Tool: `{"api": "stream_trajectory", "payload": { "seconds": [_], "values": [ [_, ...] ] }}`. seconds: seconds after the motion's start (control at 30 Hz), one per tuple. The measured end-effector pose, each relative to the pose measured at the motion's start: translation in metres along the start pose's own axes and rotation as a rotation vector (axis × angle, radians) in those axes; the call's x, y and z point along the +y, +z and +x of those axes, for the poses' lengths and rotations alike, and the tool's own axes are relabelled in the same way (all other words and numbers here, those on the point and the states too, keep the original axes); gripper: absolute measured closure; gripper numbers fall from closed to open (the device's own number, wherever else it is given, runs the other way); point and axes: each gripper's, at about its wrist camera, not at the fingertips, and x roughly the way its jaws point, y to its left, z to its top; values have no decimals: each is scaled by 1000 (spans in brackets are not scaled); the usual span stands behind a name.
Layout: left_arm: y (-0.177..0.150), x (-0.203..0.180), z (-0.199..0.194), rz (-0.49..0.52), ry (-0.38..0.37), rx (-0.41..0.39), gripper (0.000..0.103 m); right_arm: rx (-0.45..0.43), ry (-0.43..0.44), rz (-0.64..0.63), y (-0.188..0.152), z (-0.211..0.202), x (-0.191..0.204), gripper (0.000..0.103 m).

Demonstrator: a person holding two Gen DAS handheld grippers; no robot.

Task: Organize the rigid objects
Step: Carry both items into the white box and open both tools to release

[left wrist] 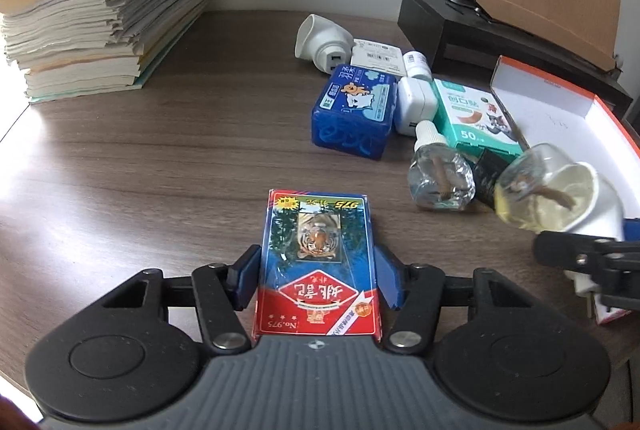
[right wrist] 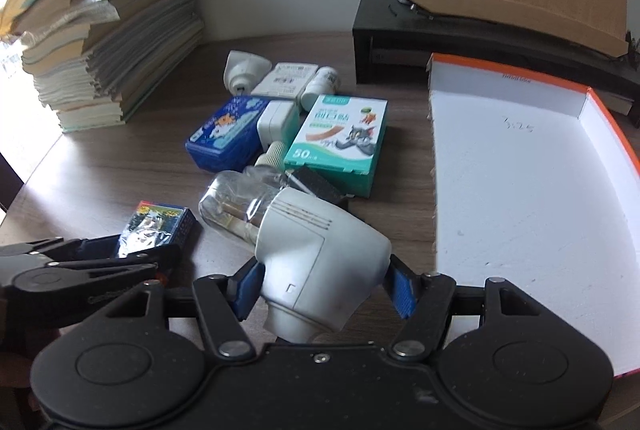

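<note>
While both grippers carry a load, I treat the tray as the reference for the next move. Nearest to me, the right gripper (right wrist: 320,286) is pinching a white plug-in vaporizer (right wrist: 320,262) across its rounded body; the clear bottle (right wrist: 236,206) screwed into it projects forward and to the left, so the long axis of the load runs diagonally away from the jaws. The left gripper (left wrist: 316,278) is clamped on the long sides of a red-and-blue card box (left wrist: 316,262), whose long axis runs straight ahead along the fingers.

I judge both items as lifted or just at the counter (left wrist: 160,158) — contact underneath cannot be confirmed from either wrist view.

The governing relation: the orange-rimmed tray (right wrist: 520,190) lies to the right and ahead of the right gripper, its near wall just beside the vaporizer. The right hand is clearly nearer. From the left wrist view the tray (left wrist: 560,118) sits well apart, beyond the right gripper (left wrist: 592,262) and its load, so I would let the right hand deliver first.

Farther out, between the two hands and the back wall, the unsorted cluster waits: a second clear bottle (left wrist: 440,178), a green plaster box (right wrist: 340,142), a blue box (right wrist: 224,138), a white adapter (right wrist: 276,126), and a second white vaporizer (right wrist: 244,70). A paper stack (right wrist: 112,62) stands far left.
</note>
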Motion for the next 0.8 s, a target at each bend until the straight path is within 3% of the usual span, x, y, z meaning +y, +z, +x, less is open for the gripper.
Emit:
{"api": "stream_trajectory", "payload": {
  "seconds": [0.23,0.43,0.6,0.8],
  "values": [
    [13,-31,-26,-41,-45,-55,44,-60,-14,44,16,-28,-47,26],
    [48,-95,-42,-22,-152,-130,44,-123,-97,95,43,-45,-112,26],
    [80,-155,-25,6,-226,-136,44,-136,-162,139,67,-46,-172,26],
    [102,-211,11,39,-228,-114,43,-117,-187,167,90,-28,-226,26]
  ]
}}
